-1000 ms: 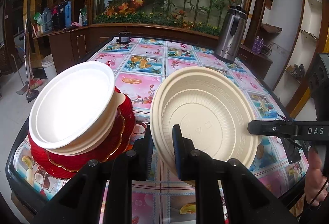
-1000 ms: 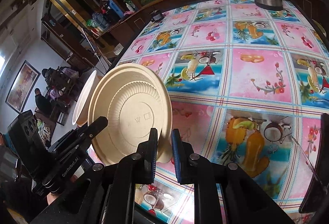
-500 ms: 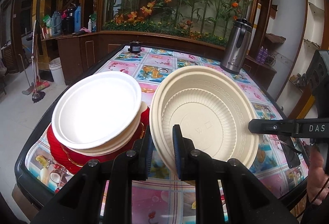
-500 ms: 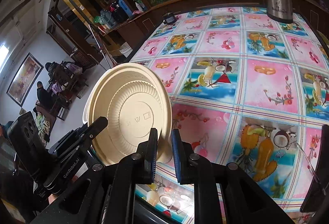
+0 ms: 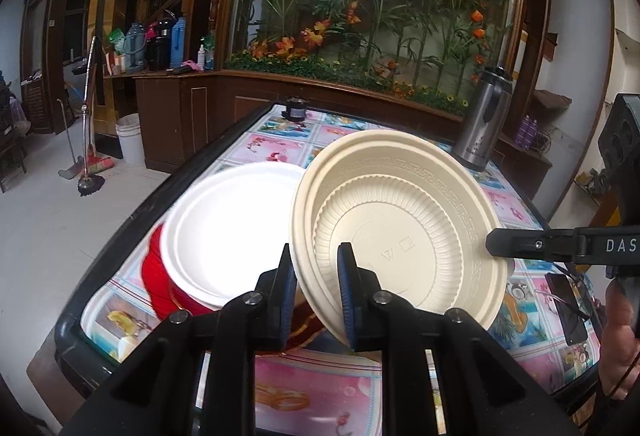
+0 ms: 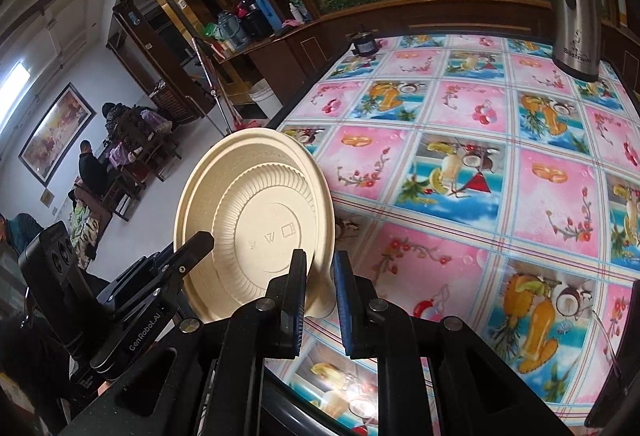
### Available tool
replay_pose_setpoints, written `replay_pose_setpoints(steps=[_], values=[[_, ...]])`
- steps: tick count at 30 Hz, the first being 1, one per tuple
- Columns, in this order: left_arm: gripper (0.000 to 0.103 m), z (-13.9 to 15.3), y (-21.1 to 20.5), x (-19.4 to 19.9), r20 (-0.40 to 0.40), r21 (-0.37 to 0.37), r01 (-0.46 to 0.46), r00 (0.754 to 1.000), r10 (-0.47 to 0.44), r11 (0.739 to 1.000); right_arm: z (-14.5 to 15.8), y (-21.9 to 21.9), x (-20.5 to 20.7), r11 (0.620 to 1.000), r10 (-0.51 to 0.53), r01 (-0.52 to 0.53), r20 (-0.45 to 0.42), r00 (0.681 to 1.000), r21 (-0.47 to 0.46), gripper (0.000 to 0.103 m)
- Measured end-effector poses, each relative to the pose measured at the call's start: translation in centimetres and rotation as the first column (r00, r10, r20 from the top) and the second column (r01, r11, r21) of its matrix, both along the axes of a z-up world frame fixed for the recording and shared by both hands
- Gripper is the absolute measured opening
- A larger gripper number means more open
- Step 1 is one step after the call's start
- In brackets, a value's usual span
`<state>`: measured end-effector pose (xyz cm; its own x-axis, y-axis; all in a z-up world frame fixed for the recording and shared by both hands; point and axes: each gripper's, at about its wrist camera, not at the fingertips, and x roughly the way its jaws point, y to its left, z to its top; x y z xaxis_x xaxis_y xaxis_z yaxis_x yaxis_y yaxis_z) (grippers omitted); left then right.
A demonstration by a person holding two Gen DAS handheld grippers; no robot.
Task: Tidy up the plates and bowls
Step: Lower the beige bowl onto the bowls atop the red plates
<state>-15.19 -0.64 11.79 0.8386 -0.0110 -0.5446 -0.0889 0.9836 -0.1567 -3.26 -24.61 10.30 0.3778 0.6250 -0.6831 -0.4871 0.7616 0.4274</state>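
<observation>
A cream bowl (image 5: 400, 228) is held tilted on edge above the table (image 6: 480, 164), its ribbed underside showing. Its rim is clenched at the near edge by the left gripper (image 5: 312, 292) and at the opposite side by the right gripper (image 6: 320, 288). At the table's left edge a white plate (image 5: 228, 232) is stacked on red plates (image 5: 156, 276); nothing is seen in either.
</observation>
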Motion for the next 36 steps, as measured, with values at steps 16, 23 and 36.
replay_pose_setpoints(steps=[16,23,36], values=[[0.024,1.4,8.0,2.0,-0.005,-0.079,-0.132,0.991,0.132,0.988,3.0,9.0,3.7,0.996,0.089,-0.089,-0.003,0.996,0.026,0.016],[0.024,-1.1,8.3,3.7,-0.070,-0.088,-0.146,0.988,0.140,0.985,0.1,10.4,5.8,0.996,0.082,-0.083,-0.057,0.995,-0.016,0.016],[0.024,-3.0,9.1,4.7,-0.115,-0.105,-0.166,0.981,0.154,0.980,-2.6,11.9,7.7,0.995,0.085,-0.091,-0.113,0.990,-0.047,0.016]])
